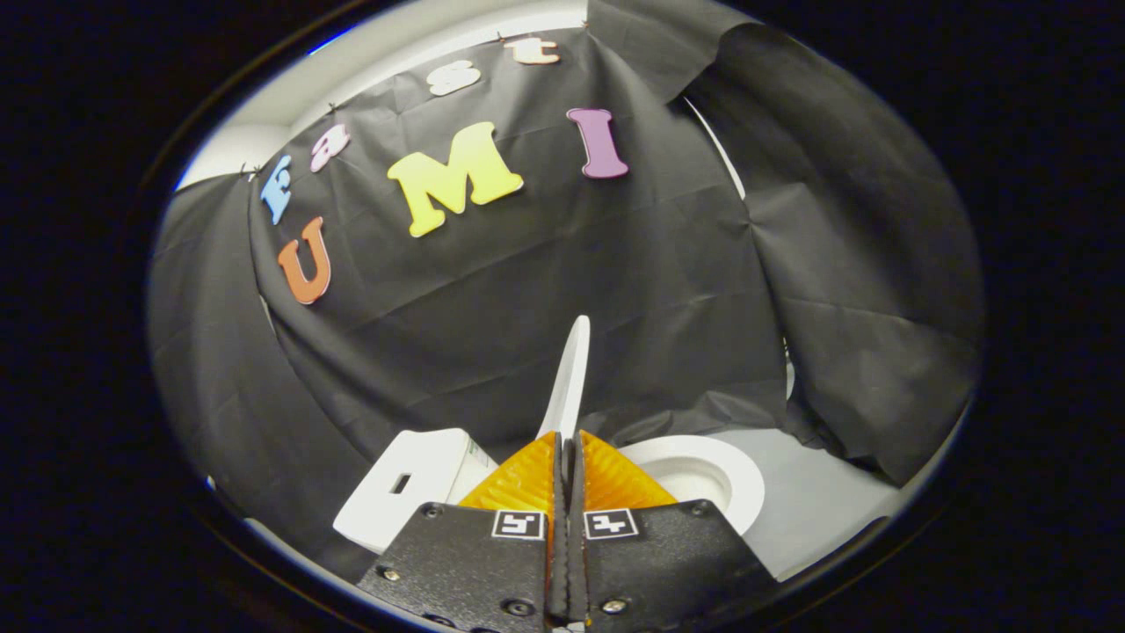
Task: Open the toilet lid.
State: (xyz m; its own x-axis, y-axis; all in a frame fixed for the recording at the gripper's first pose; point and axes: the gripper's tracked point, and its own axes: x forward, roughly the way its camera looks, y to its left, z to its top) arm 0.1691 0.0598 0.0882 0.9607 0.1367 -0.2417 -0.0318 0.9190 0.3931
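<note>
Between the fingers, the gripper (567, 444) pinches the thin white plastic toilet lid (571, 369), raised edge-on toward twelve o'clock; lifting is under way. Next, I judge: tip it back, away from the white bowl (703, 470) at four o'clock.

claw (567, 444) pinching raised toilet lid (571, 369), bowl (703, 470) beside

The claw (567, 444) is seen from behind, pointed forward and somewhat upward. Its two fingers (518, 479) are brought together almost fully, with a narrow slit left between them along their length. The thin edge of the lid (569, 378) is pinched between the fingertips, and both are pressed against it, one from each side. The lid is held standing on edge, rising straight ahead of the tips. A square marker is carried on the rear block of each finger. The holding hand cannot be made out.
</note>
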